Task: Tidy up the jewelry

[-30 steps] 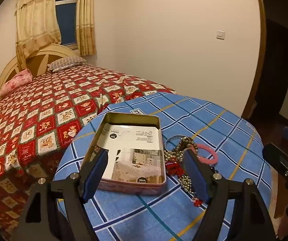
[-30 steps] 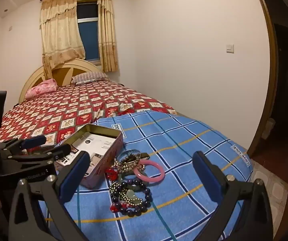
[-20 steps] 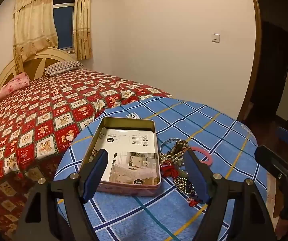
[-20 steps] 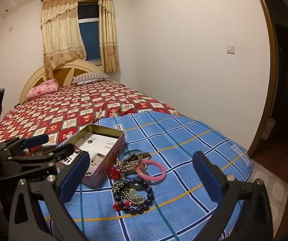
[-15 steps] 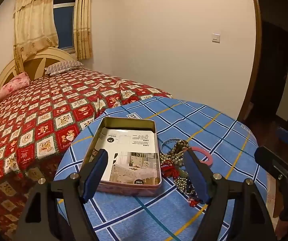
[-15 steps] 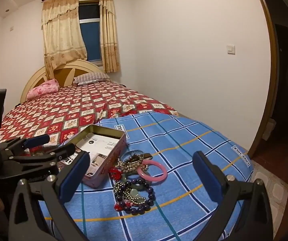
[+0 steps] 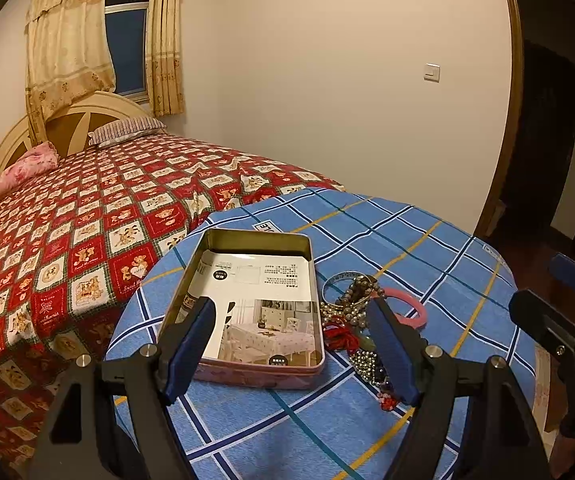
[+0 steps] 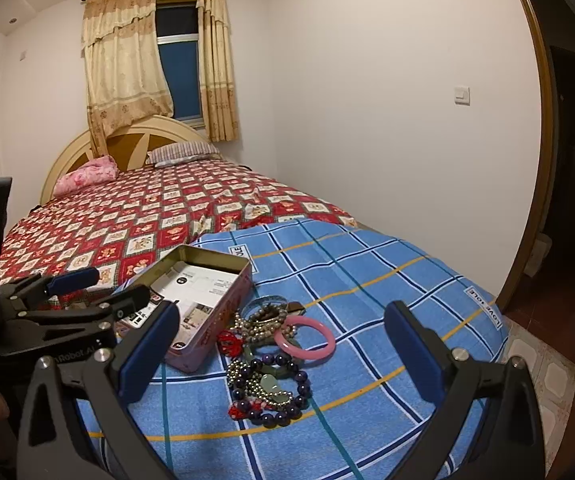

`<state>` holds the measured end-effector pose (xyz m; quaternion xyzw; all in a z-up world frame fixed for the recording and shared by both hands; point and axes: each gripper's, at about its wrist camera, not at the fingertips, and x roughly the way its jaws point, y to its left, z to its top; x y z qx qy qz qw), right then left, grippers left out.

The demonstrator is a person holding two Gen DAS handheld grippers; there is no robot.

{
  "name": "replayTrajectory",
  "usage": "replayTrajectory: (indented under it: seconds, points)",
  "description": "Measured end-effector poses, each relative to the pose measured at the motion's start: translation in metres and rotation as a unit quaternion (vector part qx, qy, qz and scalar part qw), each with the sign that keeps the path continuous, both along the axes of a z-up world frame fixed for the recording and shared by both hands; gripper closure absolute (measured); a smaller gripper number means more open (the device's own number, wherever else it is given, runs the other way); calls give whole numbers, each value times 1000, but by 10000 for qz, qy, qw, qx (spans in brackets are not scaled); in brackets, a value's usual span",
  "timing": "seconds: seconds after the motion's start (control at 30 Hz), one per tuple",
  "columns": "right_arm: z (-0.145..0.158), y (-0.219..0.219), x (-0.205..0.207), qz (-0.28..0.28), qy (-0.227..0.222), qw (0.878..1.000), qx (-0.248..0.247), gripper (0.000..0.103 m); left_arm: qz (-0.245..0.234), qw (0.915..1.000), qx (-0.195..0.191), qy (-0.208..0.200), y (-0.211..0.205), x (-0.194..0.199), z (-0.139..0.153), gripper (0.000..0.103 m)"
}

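Observation:
An open pink tin (image 7: 254,300) (image 8: 203,300) lined with a printed paper sits on the blue checked tablecloth (image 7: 387,240) (image 8: 367,272). To its right lies a pile of jewelry (image 7: 353,320) (image 8: 267,356): a pink bangle (image 8: 305,338), dark bead bracelets (image 8: 275,392), silver bead chains and a red charm (image 8: 229,342). My left gripper (image 7: 293,350) is open and empty, hovering before the tin. My right gripper (image 8: 283,356) is open and empty, hovering before the jewelry pile. The left gripper also shows at the left of the right wrist view (image 8: 71,292).
A bed with a red patterned cover (image 7: 87,216) (image 8: 147,208) stands behind and left of the table. A white wall and a dark doorway (image 7: 547,140) are at the right. The table edge drops to a tiled floor (image 8: 539,360) at right.
Both grippers have drawn back and risen slightly, so the tin and jewelry sit a little farther off. Jaws stay open. Nothing on the table has moved.

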<state>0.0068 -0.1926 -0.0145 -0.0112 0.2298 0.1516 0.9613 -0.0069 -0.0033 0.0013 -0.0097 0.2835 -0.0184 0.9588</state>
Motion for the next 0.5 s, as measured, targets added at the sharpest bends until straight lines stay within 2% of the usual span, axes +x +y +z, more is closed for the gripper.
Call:
replayTrajectory:
  seconds: [0.13, 0.23, 0.43, 0.5]
  points:
    - [-2, -1, 1, 59, -4, 10000, 56, 0, 58, 10000, 78, -15, -1, 6, 3, 25]
    - [-4, -1, 17, 234, 54, 9997, 13, 0, 145, 9998, 118, -24, -3, 27, 7, 25]
    - [4, -12, 75, 595, 178, 9981, -52, 0, 280, 9987, 416, 63, -18, 85, 15, 25]
    - [5, -11, 100, 613, 386, 9973, -103, 0, 244, 9992, 283, 162, -17, 100, 19, 25]
